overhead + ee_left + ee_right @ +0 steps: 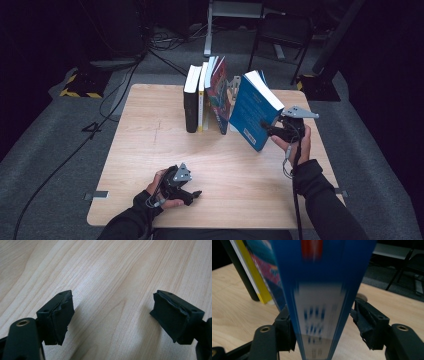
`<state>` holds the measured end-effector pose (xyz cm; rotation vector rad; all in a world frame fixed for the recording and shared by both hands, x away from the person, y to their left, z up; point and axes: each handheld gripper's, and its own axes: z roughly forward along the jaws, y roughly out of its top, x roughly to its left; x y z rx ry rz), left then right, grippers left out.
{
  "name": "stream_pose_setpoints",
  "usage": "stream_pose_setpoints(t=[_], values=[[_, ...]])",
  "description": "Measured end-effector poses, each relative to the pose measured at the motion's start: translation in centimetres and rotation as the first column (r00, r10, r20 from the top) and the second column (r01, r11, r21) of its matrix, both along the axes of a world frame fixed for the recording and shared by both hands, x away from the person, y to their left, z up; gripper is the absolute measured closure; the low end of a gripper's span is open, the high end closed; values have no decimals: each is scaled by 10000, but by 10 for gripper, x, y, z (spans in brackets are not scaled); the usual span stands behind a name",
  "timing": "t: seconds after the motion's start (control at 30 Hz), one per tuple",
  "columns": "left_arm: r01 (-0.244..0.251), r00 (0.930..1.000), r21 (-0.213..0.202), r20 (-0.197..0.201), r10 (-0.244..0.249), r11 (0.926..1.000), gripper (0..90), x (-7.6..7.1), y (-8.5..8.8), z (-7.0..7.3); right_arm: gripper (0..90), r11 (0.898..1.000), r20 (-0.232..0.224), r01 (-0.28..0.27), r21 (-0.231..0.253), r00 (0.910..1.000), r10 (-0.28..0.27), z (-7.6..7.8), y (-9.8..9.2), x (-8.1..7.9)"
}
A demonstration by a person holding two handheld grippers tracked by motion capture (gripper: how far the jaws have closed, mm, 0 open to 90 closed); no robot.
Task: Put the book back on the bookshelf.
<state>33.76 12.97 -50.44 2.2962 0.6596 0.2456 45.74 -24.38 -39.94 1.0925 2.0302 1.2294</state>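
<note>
blue book [322, 302] spine label with dark print, apparently text, blurred past reading

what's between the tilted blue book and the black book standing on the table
In the high view, a yellow-spined book and a leaning colourful book stand between the blue book and the black book.

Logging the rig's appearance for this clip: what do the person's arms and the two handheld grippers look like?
Both forearms wear dark long sleeves with ribbed cuffs. The left gripper and right gripper are matt black, and each carries a grey three-cornered plate on top. A black cable trails from the right one along the sleeve. Close up, the jaws end in blocky black pads with screw holes and worn, wrinkled facing.
</note>
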Motion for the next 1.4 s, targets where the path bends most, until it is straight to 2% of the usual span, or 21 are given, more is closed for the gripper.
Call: stream_pose_setpoints(t=[0.2, 0.33, 0.4, 0.47, 0.6, 0.63, 0.7, 0.83, 1.0, 1.07, 1.1, 1.17, 1.4], values=[[4, 10000, 1, -3, -4, 10000, 175, 0, 0, 0, 419, 9993, -187, -87, -353, 9998, 81, -33, 2, -2], [2, 10000, 3, -1, -2, 10000, 175, 0, 0, 0, 450, 9990, 241, -183, -413, 9995, 193, -49, 2, -2], [0, 10000, 1, 0, 0, 10000, 175, 0, 0, 0, 538, 9992, 489, -369, -173, 9981, 377, -55, 2, -4], [0, 10000, 1, 0, 0, 10000, 175, 0, 0, 0, 546, 9982, 661, -321, -497, 9972, 354, -60, 7, -5], [-1, 10000, 1, 0, 1, 10000, 175, 0, 0, 0, 549, 9992, 735, -198, -350, 9970, 223, -67, 10, -2], [-4, 10000, 5, 0, 4, 10000, 175, 0, 0, 0, 548, 9989, 792, -146, -452, 9967, 181, -69, 12, -1], [4, 10000, -1, -7, -4, 10000, 175, 0, 0, 0, 555, 9988, 885, 21, -484, 9961, 22, -70, 15, -2], [16, 10000, 2, -6, -16, 10000, 175, 0, 0, 0, 583, 9993, 902, 292, -240, 9956, -270, -70, 21, -1], [33, 10000, 13, 3, -33, 10000, 175, 0, 0, 0, 601, 9954, 851, 904, -314, 9925, -874, -67, 36, -2], [33, 10000, 15, 5, -33, 10000, 175, 0, 0, 0, 603, 9911, 981, 1314, -218, 9868, -1287, -69, 45, -3], [33, 10000, 15, 5, -33, 10000, 175, 0, 0, 0, 603, 9911, 981, 1314, -218, 9868, -1287, -69, 45, -3], [38, 10000, 12, 5, -38, 10000, 175, 0, 0, 0, 604, 9859, 1098, 1662, -212, 9805, -1629, -70, 55, -4], [45, 10000, 12, 6, -45, 10000, 177, 0, 0, 0, 605, 9652, 1012, 2575, 459, 9600, -2609, -71, 64, 4]])
